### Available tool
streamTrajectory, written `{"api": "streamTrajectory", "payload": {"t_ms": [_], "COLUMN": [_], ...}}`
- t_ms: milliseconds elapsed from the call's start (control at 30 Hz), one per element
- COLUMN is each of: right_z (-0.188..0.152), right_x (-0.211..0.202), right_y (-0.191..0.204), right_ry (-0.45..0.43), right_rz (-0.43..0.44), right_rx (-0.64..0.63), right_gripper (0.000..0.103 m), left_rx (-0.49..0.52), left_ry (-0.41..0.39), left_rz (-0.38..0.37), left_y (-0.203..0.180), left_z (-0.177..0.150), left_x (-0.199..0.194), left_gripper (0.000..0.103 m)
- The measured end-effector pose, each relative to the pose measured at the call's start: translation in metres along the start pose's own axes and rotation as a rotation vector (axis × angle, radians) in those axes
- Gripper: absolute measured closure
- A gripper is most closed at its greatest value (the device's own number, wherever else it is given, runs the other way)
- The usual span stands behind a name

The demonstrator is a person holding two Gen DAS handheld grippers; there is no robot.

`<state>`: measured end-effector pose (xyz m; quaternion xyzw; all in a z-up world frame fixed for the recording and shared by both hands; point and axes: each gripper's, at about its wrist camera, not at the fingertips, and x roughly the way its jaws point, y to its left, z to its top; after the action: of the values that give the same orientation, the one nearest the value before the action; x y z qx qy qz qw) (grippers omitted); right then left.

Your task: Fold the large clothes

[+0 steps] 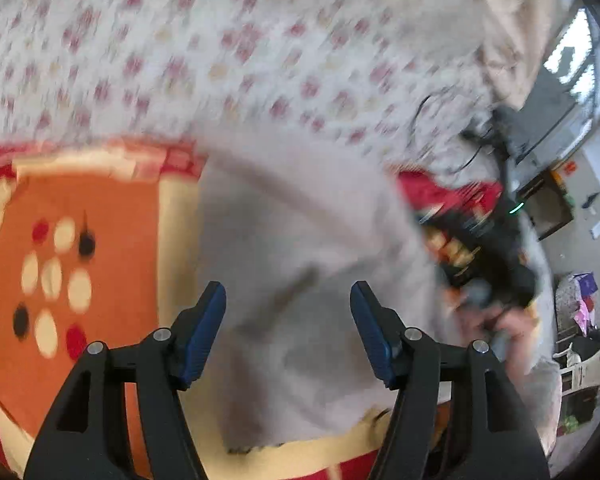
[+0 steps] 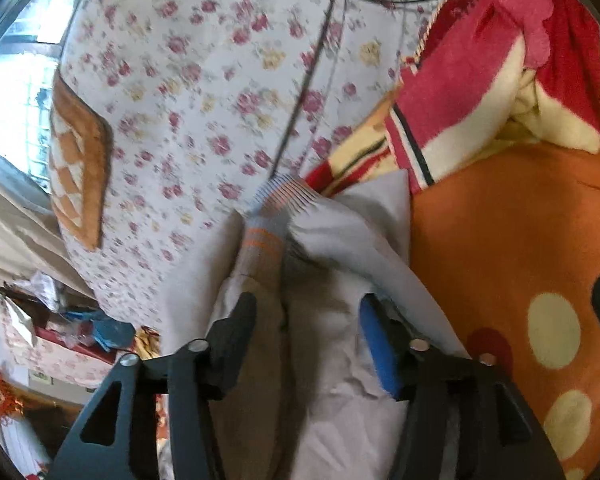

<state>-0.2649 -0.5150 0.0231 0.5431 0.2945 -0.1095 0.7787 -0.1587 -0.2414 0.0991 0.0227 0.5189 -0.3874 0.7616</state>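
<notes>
Floral bedsheet (image 1: 204, 52) is filling the upper part of both views, with an orange spotted blanket (image 1: 80, 248) lying at lower left of the left view. At that view's centre a pale grey garment (image 1: 300, 240) is spreading over the blanket, and the left hand-held gripper (image 1: 288, 300) is hovering above it, released. In the right view, the right hand-held gripper (image 2: 308, 312) is standing spread over the crumpled garment, gripping nothing.
</notes>
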Motion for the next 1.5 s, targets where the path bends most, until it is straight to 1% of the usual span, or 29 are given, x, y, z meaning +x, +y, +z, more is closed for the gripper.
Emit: {"api": "streamTrajectory", "payload": {"t_ms": [67, 133, 200, 267, 333, 367, 400, 433, 567, 667, 733, 800, 833, 867, 900, 967, 1067, 1133, 1200, 1233, 1300, 1333, 1433, 1500], "right_z": [0.0, 0.001, 0.0, -0.003, -0.005, -0.007, -0.009, -0.011, -0.026, -0.038, -0.043, -0.049, -0.053, -0.056, -0.059, -0.058, -0.052, -0.044, -0.034, -0.03, -0.023, -0.02, -0.012, -0.008], "right_x": [-0.004, -0.006, -0.005, -0.001, 0.004, 0.007, 0.009, 0.012, 0.018, 0.023, 0.027, 0.035, 0.039, 0.041, 0.041, 0.035, 0.017, 0.006, 0.002, 0.003, 0.013, 0.02, 0.024, 0.017], "right_y": [0.003, 0.008, 0.013, 0.02, 0.026, 0.032, 0.037, 0.042, 0.069, 0.086, 0.089, 0.092, 0.093, 0.095, 0.097, 0.099, 0.11, 0.118, 0.118, 0.113, 0.1, 0.088, 0.062, 0.056], "right_ry": [-0.01, -0.024, -0.018, 0.009, 0.03, 0.041, 0.05, 0.063, 0.101, 0.119, 0.099, 0.089, 0.082, 0.067, 0.037, 0.006, -0.056, -0.1, -0.123, -0.123, -0.113, -0.097, -0.066, -0.064], "right_rz": [0.03, 0.054, 0.081, 0.115, 0.141, 0.16, 0.16, 0.155, 0.099, 0.029, -0.029, -0.076, -0.105, -0.142, -0.188, -0.177, -0.17, -0.176, -0.211, -0.245, -0.344, -0.375, -0.38, -0.373], "right_rx": [0.008, 0.01, -0.003, -0.025, -0.046, -0.071, -0.095, -0.126, -0.289, -0.412, -0.46, -0.505, -0.536, -0.563, -0.593, -0.593, -0.606, -0.611, -0.608, -0.603, -0.604, -0.585, -0.526, -0.497], "right_gripper": [0.043, 0.04, 0.038, 0.034, 0.03, 0.025, 0.021, 0.018, 0.014, 0.014, 0.014, 0.019, 0.037, 0.064, 0.073, 0.086, 0.091, 0.093, 0.093, 0.093, 0.095, 0.095, 0.096, 0.095], "left_rx": [-0.001, 0.002, 0.007, 0.013, 0.024, 0.026, 0.022, 0.014, -0.013, -0.012, -0.011, -0.016, -0.018, -0.018, -0.018, -0.013, 0.006, 0.01, 0.006, 0.007, 0.012, 0.016, 0.021, 0.024], "left_ry": [0.049, 0.06, 0.042, 0.015, -0.002, -0.006, -0.006, -0.004, -0.002, -0.007, -0.009, -0.011, -0.012, -0.013, -0.015, -0.012, -0.034, -0.059, -0.08, -0.081, -0.067, -0.06, -0.044, -0.04], "left_rz": [0.0, 0.023, 0.092, 0.133, 0.154, 0.157, 0.155, 0.149, 0.139, 0.144, 0.148, 0.152, 0.154, 0.156, 0.155, 0.154, 0.168, 0.17, 0.169, 0.167, 0.162, 0.155, 0.146, 0.13], "left_y": [0.0, -0.005, -0.012, -0.016, -0.02, -0.021, -0.02, -0.018, -0.012, -0.014, -0.014, -0.014, -0.013, -0.012, -0.012, -0.01, -0.01, -0.011, -0.01, -0.01, -0.011, -0.012, -0.016, -0.021], "left_z": [-0.021, -0.034, -0.046, -0.051, -0.053, -0.054, -0.053, -0.053, -0.053, -0.055, -0.055, -0.056, -0.056, -0.057, -0.058, -0.06, -0.059, -0.055, -0.05, -0.048, -0.045, -0.044, -0.042, -0.038], "left_x": [0.02, 0.035, 0.042, 0.045, 0.044, 0.042, 0.044, 0.044, 0.041, 0.04, 0.041, 0.041, 0.041, 0.04, 0.038, 0.034, 0.022, 0.013, 0.008, 0.008, 0.014, 0.017, 0.021, 0.016], "left_gripper": [0.039, 0.039, 0.039, 0.039, 0.039, 0.039, 0.039, 0.038, 0.038, 0.038, 0.038, 0.038, 0.038, 0.038, 0.038, 0.038, 0.038, 0.038, 0.037, 0.034, 0.033, 0.032, 0.032, 0.032]}}
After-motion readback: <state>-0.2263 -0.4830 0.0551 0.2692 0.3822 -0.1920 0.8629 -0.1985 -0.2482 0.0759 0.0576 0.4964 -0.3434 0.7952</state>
